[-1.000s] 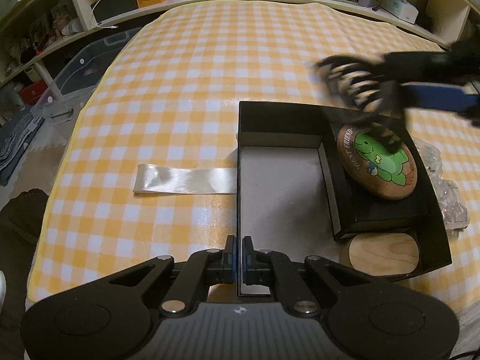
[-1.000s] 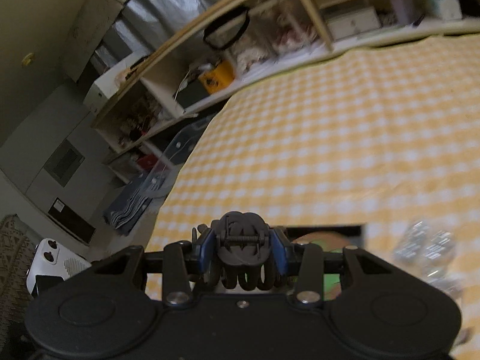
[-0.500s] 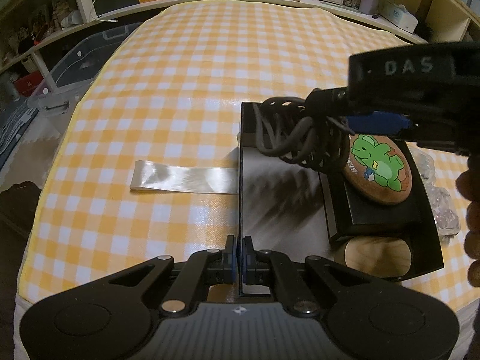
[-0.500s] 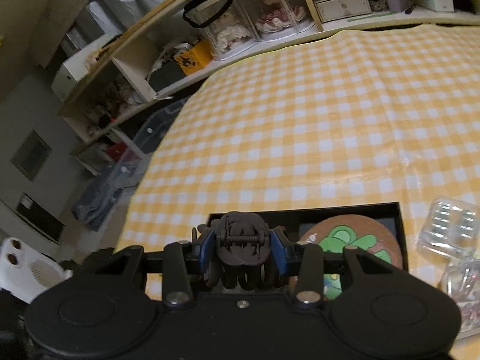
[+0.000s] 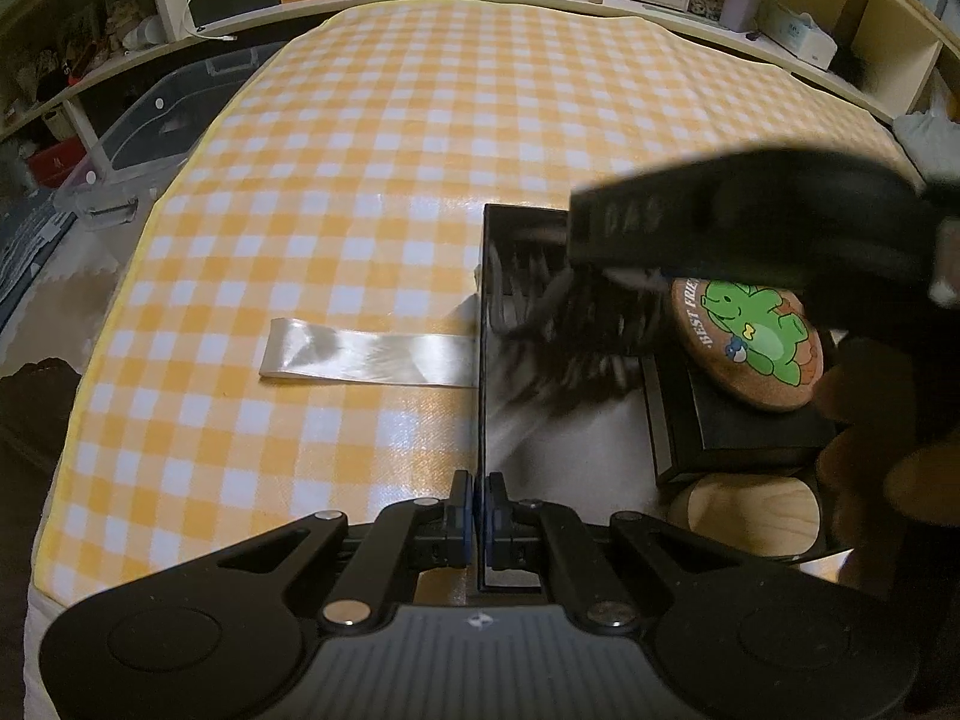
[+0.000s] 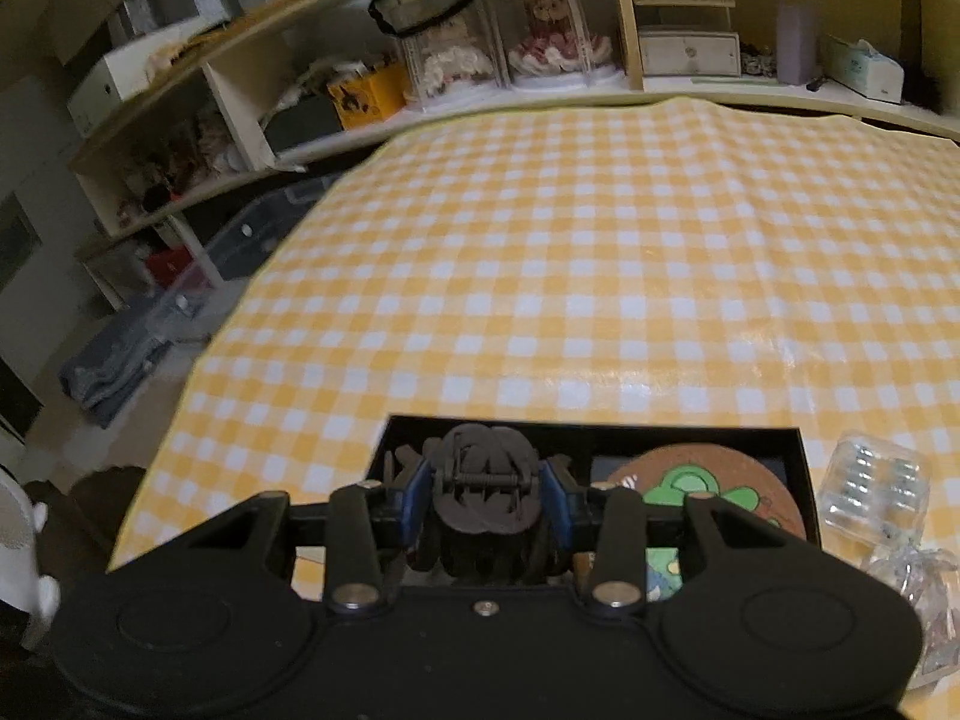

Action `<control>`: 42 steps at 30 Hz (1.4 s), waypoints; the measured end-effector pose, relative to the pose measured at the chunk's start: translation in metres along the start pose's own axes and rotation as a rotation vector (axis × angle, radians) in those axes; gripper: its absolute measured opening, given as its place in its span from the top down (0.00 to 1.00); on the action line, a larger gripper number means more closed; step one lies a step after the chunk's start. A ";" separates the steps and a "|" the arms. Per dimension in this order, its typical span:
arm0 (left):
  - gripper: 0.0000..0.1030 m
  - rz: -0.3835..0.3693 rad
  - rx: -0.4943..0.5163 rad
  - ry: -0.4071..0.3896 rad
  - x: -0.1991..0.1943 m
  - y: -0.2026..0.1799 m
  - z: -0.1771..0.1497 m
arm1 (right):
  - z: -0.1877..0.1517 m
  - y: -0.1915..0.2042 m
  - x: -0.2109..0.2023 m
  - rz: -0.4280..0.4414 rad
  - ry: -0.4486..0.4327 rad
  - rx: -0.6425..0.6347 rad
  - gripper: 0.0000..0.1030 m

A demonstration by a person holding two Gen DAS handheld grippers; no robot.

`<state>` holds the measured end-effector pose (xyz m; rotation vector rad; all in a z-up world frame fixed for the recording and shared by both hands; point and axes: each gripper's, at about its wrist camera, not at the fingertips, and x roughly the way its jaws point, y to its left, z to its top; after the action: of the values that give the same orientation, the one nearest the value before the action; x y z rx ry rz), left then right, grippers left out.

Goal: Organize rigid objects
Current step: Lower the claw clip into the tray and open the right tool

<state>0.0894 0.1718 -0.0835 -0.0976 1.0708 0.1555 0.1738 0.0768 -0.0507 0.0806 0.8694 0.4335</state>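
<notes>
A black open box (image 5: 483, 276) lies on the yellow checked table. My left gripper (image 5: 479, 498) is shut on the box's near left wall. My right gripper (image 6: 487, 489) is shut on a dark hair claw clip (image 6: 486, 480) and holds it low inside the box's left part; in the left wrist view the clip (image 5: 570, 324) is blurred. A round cork coaster with a green dinosaur (image 5: 750, 336) rests on a smaller black box (image 5: 738, 426) inside. A round wooden coaster (image 5: 750, 516) lies at the box's near right.
A white satin ribbon (image 5: 366, 351) lies flat on the table left of the box. Clear plastic packets (image 6: 876, 480) lie right of the box. Shelves with clutter (image 6: 540, 60) run along the far side. A clear storage bin (image 5: 150, 138) stands off the table's left.
My right gripper has swung in from the right and come down with the claw clip into the left part of the box. My left gripper has stayed on the box wall.
</notes>
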 end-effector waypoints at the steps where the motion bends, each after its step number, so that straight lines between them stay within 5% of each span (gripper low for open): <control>1: 0.96 0.000 -0.001 0.000 0.000 0.000 0.000 | -0.002 -0.001 0.003 -0.004 0.012 -0.003 0.61; 11: 0.96 0.000 -0.005 0.000 0.001 0.001 0.000 | -0.010 0.001 0.016 0.004 0.024 -0.012 0.58; 13: 0.96 -0.002 -0.007 0.000 0.001 0.000 0.000 | -0.007 0.001 0.013 0.031 0.040 0.002 0.39; 20: 0.96 -0.002 -0.007 0.001 0.001 0.000 0.000 | 0.006 -0.001 -0.003 0.092 0.047 -0.005 0.35; 30: 0.96 0.000 -0.004 0.001 0.000 -0.001 0.000 | 0.018 -0.008 -0.034 0.152 0.080 -0.011 0.13; 32: 0.96 0.000 -0.005 0.001 0.000 0.000 0.000 | 0.020 -0.012 -0.045 0.163 0.066 -0.017 0.06; 42: 0.96 0.008 -0.001 -0.008 -0.001 0.000 0.002 | 0.025 -0.045 -0.096 0.164 -0.024 -0.062 0.00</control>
<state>0.0912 0.1717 -0.0816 -0.0939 1.0628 0.1636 0.1535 0.0004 0.0244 0.1004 0.8280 0.6113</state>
